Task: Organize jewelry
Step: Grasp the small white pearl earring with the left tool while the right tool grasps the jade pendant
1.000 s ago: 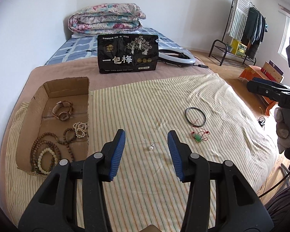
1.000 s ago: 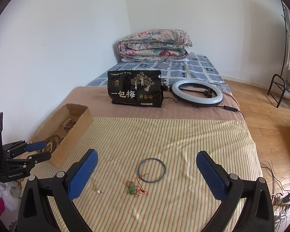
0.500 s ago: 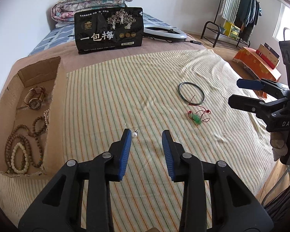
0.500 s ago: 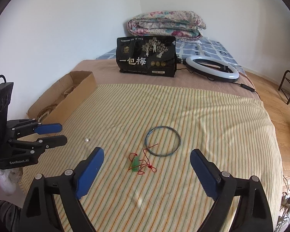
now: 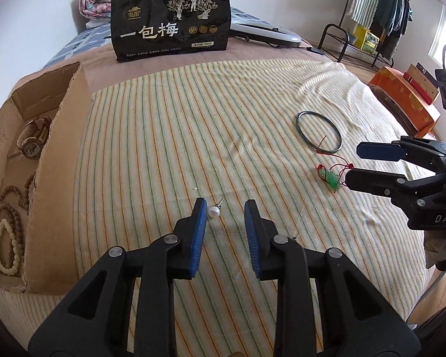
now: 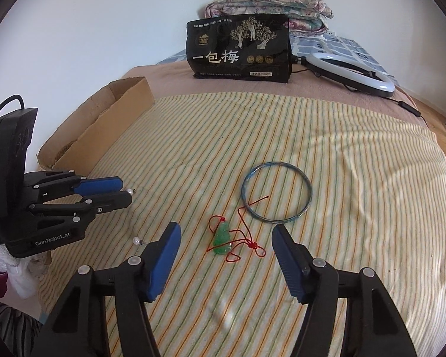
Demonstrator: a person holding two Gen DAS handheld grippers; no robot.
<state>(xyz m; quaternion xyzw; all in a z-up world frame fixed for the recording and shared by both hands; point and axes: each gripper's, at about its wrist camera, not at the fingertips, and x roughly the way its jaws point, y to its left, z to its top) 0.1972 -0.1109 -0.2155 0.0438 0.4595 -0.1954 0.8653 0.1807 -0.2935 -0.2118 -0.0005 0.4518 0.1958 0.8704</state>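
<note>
A pearl stud earring [image 5: 213, 211] lies on the striped cloth between the closing jaws of my left gripper [image 5: 225, 208], right beside the left pad; the right pad stands clear of it. A green pendant on a red cord [image 6: 222, 238] lies between the jaws of my right gripper [image 6: 226, 232], which are also closing, with neither pad on it. Just beyond the pendant is a thin dark bangle [image 6: 276, 193]. A second pearl earring [image 6: 137, 241] lies near the left gripper [image 6: 126, 191]. The cardboard box [image 5: 59, 148] at left holds a watch and bead bracelets.
A black snack bag [image 5: 171, 20] stands at the back of the bed, with a ring light [image 6: 353, 74] and a folded quilt [image 6: 270, 3] behind it. An orange box [image 5: 404, 104] and a clothes rack [image 5: 371, 15] are off the bed's right side.
Both grippers have come down close to the cloth and their jaws have narrowed. The left now brackets the pearl earring, the right the green pendant.
</note>
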